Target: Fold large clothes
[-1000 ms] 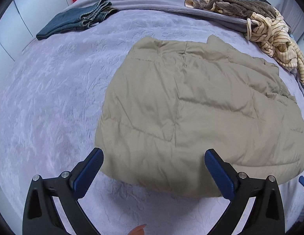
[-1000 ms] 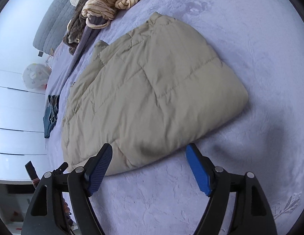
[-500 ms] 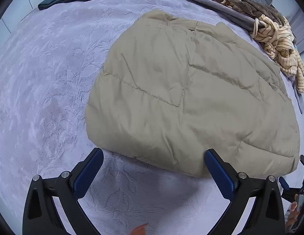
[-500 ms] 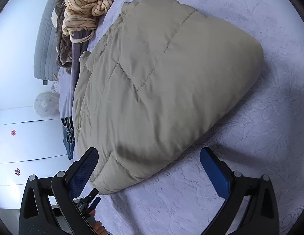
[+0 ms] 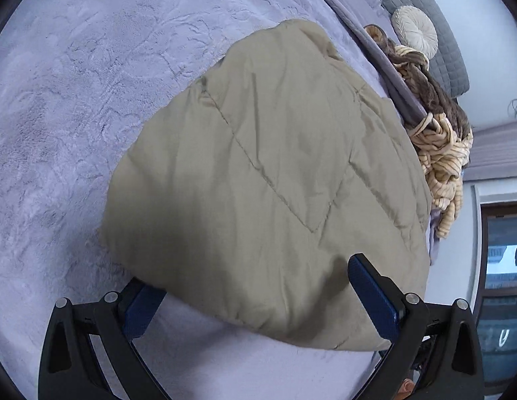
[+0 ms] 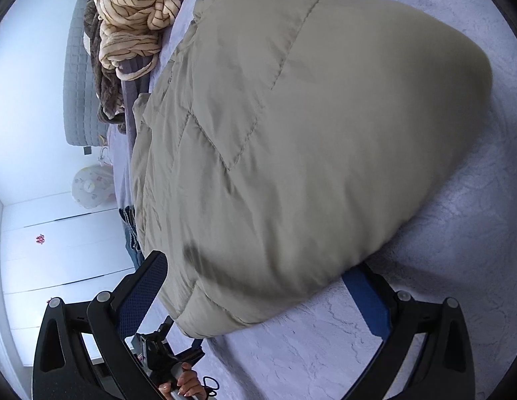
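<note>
**A:** What do you see along your left fingers?

**B:** My left gripper (image 5: 258,303) stands wide open over the near edge of the khaki quilted jacket (image 5: 268,180). The jacket lies folded into a thick pad on the lilac bedspread (image 5: 75,100). My left finger runs under the jacket's near-left corner, my right finger sits on top of the fabric near the near-right corner. The pads do not press anything together; the fold simply lies between them. Beyond the jacket, at the far right, a striped cream garment (image 5: 442,156) is heaped against a brown fleecy one (image 5: 425,80), with a round cream cushion (image 5: 415,35) and a grey quilted headboard (image 5: 435,30) behind them.

**A:** And along the right ones?

**B:** My right gripper (image 6: 258,286) is spread as wide as it goes. The same jacket fills this view, its rounded folded edge bulging between my fingers. My right finger is partly hidden under that edge; my left finger is just beside the jacket's near-left corner. I am not clamping the fabric. The bedspread shows near and to the right. Far left is the striped garment, and below my left finger a hand (image 6: 188,385) holds the other gripper's handle. White cupboard doors (image 6: 58,250) stand at the left.
</note>
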The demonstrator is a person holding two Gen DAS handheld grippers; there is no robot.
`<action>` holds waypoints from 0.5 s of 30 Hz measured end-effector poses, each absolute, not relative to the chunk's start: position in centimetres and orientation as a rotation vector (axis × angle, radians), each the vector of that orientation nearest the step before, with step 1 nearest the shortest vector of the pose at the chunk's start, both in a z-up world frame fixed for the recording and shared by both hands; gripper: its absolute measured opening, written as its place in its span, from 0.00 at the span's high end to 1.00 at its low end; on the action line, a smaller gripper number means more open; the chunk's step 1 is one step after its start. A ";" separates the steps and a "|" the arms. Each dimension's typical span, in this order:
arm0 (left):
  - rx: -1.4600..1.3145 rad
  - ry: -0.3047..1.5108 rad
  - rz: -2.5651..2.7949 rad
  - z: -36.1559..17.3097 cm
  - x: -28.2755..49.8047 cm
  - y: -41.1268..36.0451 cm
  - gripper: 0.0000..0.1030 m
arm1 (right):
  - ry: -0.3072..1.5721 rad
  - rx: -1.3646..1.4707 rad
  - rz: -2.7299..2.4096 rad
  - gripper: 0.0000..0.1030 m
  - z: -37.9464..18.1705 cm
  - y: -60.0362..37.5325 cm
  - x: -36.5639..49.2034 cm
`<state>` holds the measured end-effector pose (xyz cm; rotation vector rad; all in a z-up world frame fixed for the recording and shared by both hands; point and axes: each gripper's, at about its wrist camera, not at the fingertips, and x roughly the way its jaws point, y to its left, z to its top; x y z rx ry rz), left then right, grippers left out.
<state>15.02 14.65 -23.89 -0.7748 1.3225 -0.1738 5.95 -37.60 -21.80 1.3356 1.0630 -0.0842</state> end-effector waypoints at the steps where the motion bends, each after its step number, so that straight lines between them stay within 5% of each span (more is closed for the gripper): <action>1: -0.789 1.323 -0.169 -24.3 15.5 14.5 0.00 | 1.057 1.346 -0.074 0.00 -21.9 -37.6 6.3; 6: -0.807 1.307 -0.109 -25.5 17.0 13.8 0.03 | 1.051 1.376 -0.033 0.00 -23.1 -37.1 8.8; 7: -0.800 1.300 -0.085 -25.5 17.2 13.6 0.10 | 1.051 1.393 -0.033 0.00 -23.4 -37.0 9.0; 9: -0.785 1.283 -0.086 -25.0 17.4 13.5 0.50 | 1.045 1.425 -0.050 0.02 -23.9 -36.9 9.0; 10: -0.789 1.269 -0.110 -24.6 17.4 13.5 0.60 | 1.037 1.439 -0.058 0.05 -24.0 -36.9 8.8; 12: -0.717 1.248 -0.128 -23.2 17.4 13.2 0.75 | 1.042 1.456 -0.078 0.45 -24.1 -37.0 8.4; 15: -0.591 1.214 -0.154 -21.0 17.0 12.4 0.80 | 1.027 1.469 -0.071 0.68 -23.8 -37.1 7.7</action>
